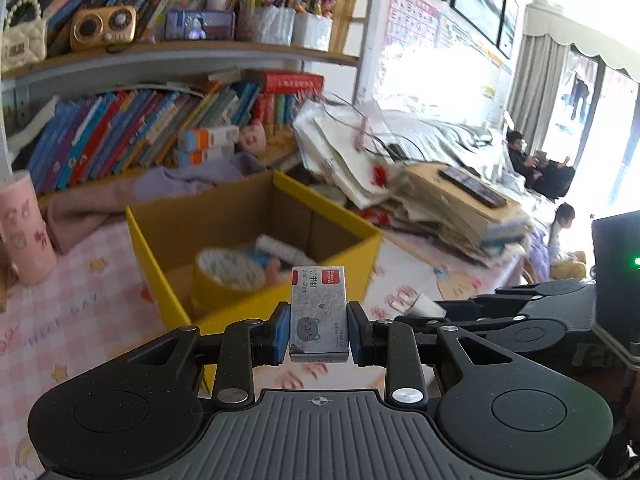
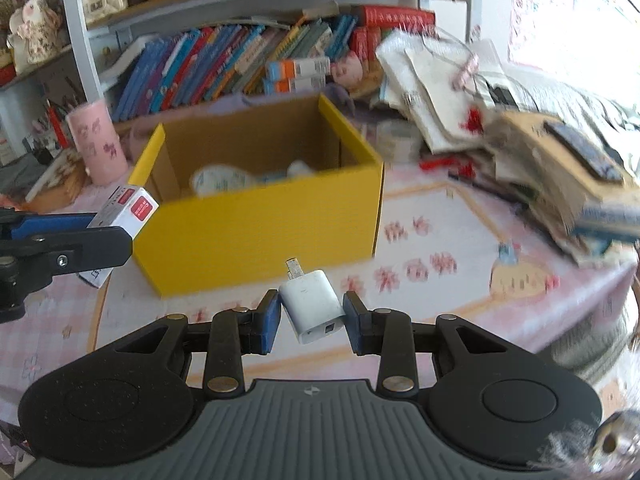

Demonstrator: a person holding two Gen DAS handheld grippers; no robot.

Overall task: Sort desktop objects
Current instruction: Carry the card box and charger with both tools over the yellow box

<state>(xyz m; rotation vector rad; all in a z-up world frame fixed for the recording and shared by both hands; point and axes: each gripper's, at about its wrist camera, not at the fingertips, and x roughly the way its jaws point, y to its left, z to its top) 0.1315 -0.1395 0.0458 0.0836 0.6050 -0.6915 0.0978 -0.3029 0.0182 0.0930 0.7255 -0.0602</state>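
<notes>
Ahead of both claws stands the yellow cardboard box (image 2: 256, 220), open at the top on the pink patterned tablecloth (image 2: 432, 240). Inside it lie a roll of tape (image 1: 230, 270) and some blurred small items that cannot be made out. Beyond and to the right of the claws a heap of papers and bags (image 1: 420, 184) leans on the table.

The left gripper (image 1: 319, 334) is clamped on a small staple box (image 1: 319, 314), grey with a cat drawing and a red label, its blue pads (image 1: 282, 332) pressing both long sides; the box stands upright just short of the yellow box's near wall.

The right gripper (image 2: 311, 320) is closed on a white charger plug (image 2: 312, 306), held tilted, prongs pointing forward toward the yellow box, which sits just ahead.
</notes>
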